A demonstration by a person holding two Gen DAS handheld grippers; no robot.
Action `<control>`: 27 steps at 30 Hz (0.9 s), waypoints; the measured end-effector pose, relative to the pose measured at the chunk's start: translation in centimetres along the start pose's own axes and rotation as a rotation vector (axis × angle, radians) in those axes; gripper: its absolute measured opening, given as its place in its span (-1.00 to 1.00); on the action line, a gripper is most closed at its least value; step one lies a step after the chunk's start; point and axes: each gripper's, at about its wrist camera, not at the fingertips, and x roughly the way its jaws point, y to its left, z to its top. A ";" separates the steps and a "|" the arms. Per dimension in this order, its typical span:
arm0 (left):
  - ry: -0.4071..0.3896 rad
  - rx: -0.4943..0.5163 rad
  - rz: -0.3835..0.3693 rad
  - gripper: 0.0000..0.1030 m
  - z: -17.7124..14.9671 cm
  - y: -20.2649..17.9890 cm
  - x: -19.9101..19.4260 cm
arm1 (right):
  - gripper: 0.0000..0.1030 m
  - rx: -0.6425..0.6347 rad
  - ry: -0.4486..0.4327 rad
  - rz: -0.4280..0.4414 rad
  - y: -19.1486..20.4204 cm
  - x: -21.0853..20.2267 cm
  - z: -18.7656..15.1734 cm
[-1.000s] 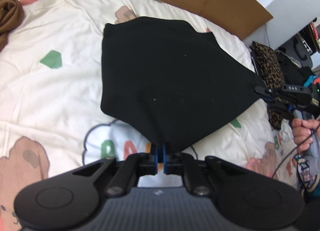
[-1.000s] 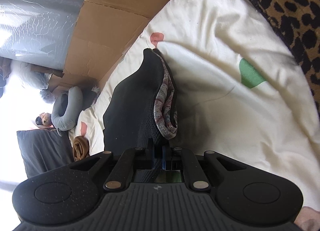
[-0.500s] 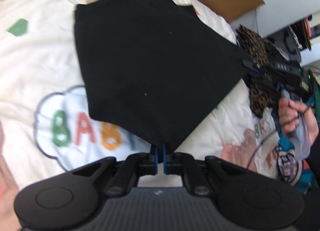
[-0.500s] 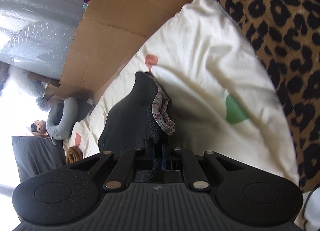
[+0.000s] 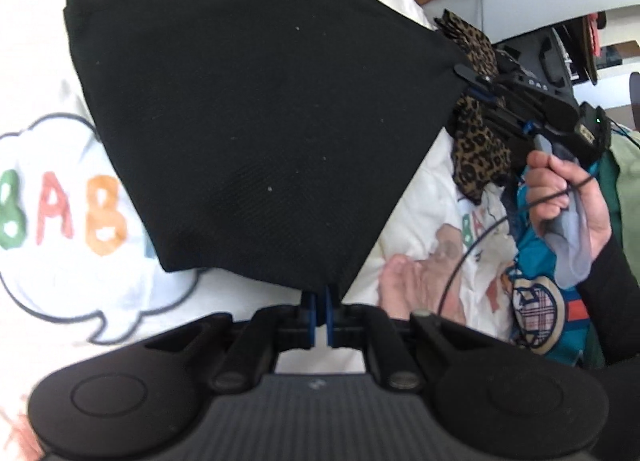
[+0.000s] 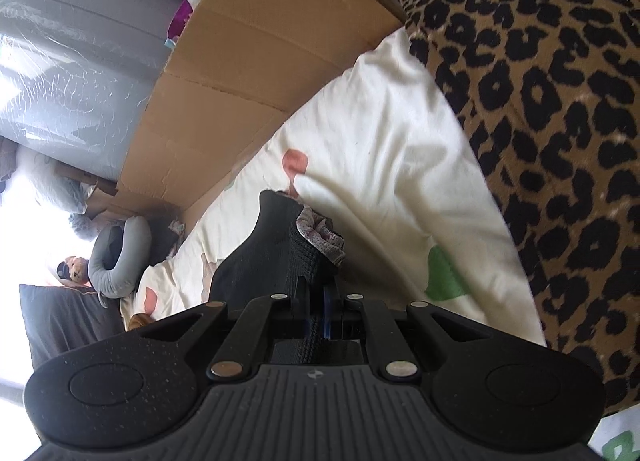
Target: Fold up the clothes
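Note:
A black garment [image 5: 256,117] is stretched over the cream bedspread [image 5: 52,261], its far edge lying on the bed. My left gripper [image 5: 319,297] is shut on its near corner. My right gripper [image 5: 476,87], held by a hand at the right of the left wrist view, is shut on the other corner. In the right wrist view the right gripper [image 6: 316,301] pinches the black cloth [image 6: 260,257], which has a grey-pink lining [image 6: 320,233] showing at its edge.
A leopard-print garment [image 6: 552,133] lies at the right by the right gripper. Flat cardboard [image 6: 248,61] stands along the bed's far side. A teal printed garment [image 5: 540,301] lies at the right. A grey neck pillow [image 6: 120,257] sits at the bed's far end.
Both grippers have pulled back and up with the black garment, drawing it toward me across the bedspread. The "BABY" print has come into view beside it. The leopard-print garment is nearer the right gripper.

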 end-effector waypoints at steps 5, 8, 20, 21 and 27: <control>0.019 -0.002 -0.024 -0.92 -0.2 -0.2 0.7 | -0.93 0.008 -0.009 -0.028 -0.9 0.1 0.2; 0.027 -0.019 -0.029 -0.92 -0.5 0.4 1.2 | -0.93 0.018 -0.010 -0.052 -1.6 0.4 0.1; 0.086 0.036 0.018 -0.76 -1.7 1.7 1.8 | -0.83 0.094 -0.014 -0.133 -4.7 1.5 -0.3; 0.090 0.044 0.028 -0.72 -1.8 1.7 1.5 | -0.83 0.089 -0.012 -0.134 -4.6 1.4 -0.3; 0.040 0.062 0.069 -0.65 -1.1 1.9 -0.9 | -0.28 0.091 -0.006 -0.111 -4.4 0.6 -1.5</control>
